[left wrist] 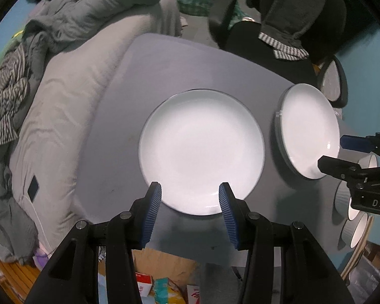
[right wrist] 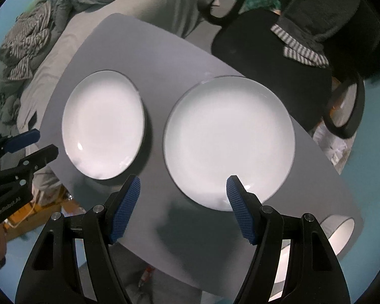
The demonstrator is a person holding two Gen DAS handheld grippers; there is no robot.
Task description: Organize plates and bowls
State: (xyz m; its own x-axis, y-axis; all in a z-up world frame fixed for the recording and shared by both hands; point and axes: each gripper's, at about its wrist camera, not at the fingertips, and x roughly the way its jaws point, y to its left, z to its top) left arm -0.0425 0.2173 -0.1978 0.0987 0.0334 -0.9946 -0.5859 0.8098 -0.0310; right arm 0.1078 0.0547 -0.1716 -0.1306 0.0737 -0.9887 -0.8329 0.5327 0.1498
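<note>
A pale grey table [left wrist: 179, 71] is seen beside a bed covered in grey bedding [left wrist: 71, 81], with a black office chair [right wrist: 273, 58] at the far edge and blue floor beyond. Two white plates lie flat on the table, side by side and apart: the left plate [left wrist: 201, 152] near the front edge, the right plate [right wrist: 229, 141] close to the table's right side. A strip of bare table is left between them, and a wider bare stretch lies behind them toward the chair. White ribbed bowls [left wrist: 354, 217] are seen at the table's right front corner, partly hidden by the other tool.

The left gripper [left wrist: 190, 198] is held wide open, empty, its blue pads [left wrist: 154, 202] to either side of the near rim of the left plate; whether the rim is touched cannot be told. The right gripper [right wrist: 182, 197] is likewise spread wide and empty, one finger over the bare strip and the other over the near rim of the right plate.

Striped cloth [left wrist: 5, 96] is piled on the bed, and boxes [left wrist: 144, 283] lie on the floor below the front edge.
</note>
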